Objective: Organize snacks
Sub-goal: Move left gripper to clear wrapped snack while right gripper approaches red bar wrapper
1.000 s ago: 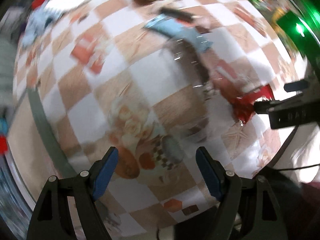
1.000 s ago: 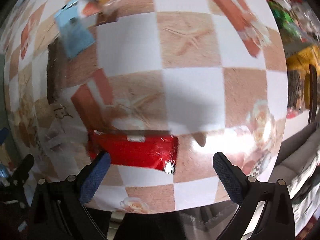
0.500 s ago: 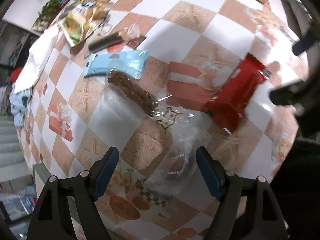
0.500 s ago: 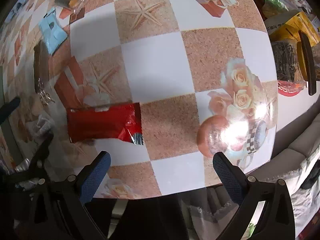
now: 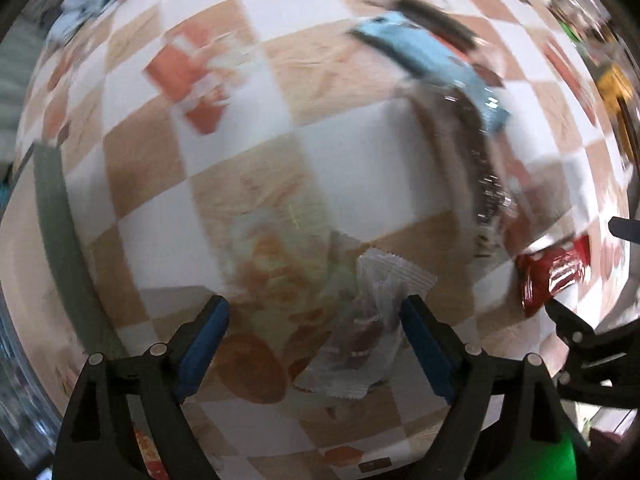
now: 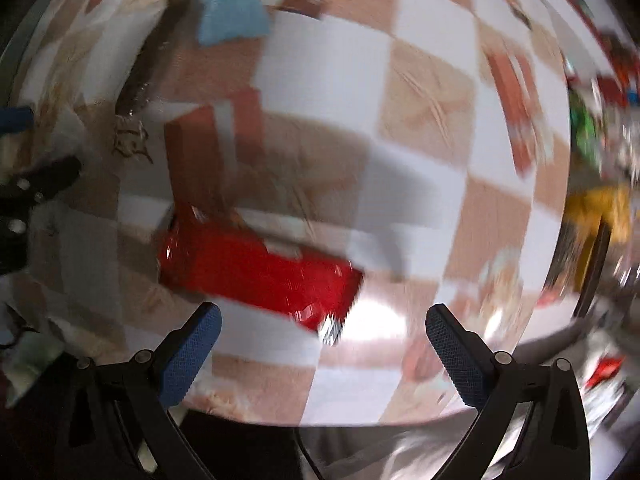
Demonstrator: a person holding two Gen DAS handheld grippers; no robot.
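Snacks lay spread on the checkered tablecloth (image 5: 352, 152). The left gripper (image 5: 314, 328) pointed down with jaws spread, having just been opening, and a clear packet (image 5: 360, 340) lay between them at lower centre, apparently the next pick. The right gripper (image 6: 320, 334) was spread just below a red packet (image 6: 260, 272). No writing could be read through the blur.

— What do the tools look like?

— The left gripper (image 5: 314, 322) has black plastic arms with small silver screws. Its fingers (image 5: 204, 332) wear dark blue pads.

— And the other one?

— The right gripper (image 6: 320, 330) looks the same. Its blue pads (image 6: 456, 354) are bumpy, like tiny dots.
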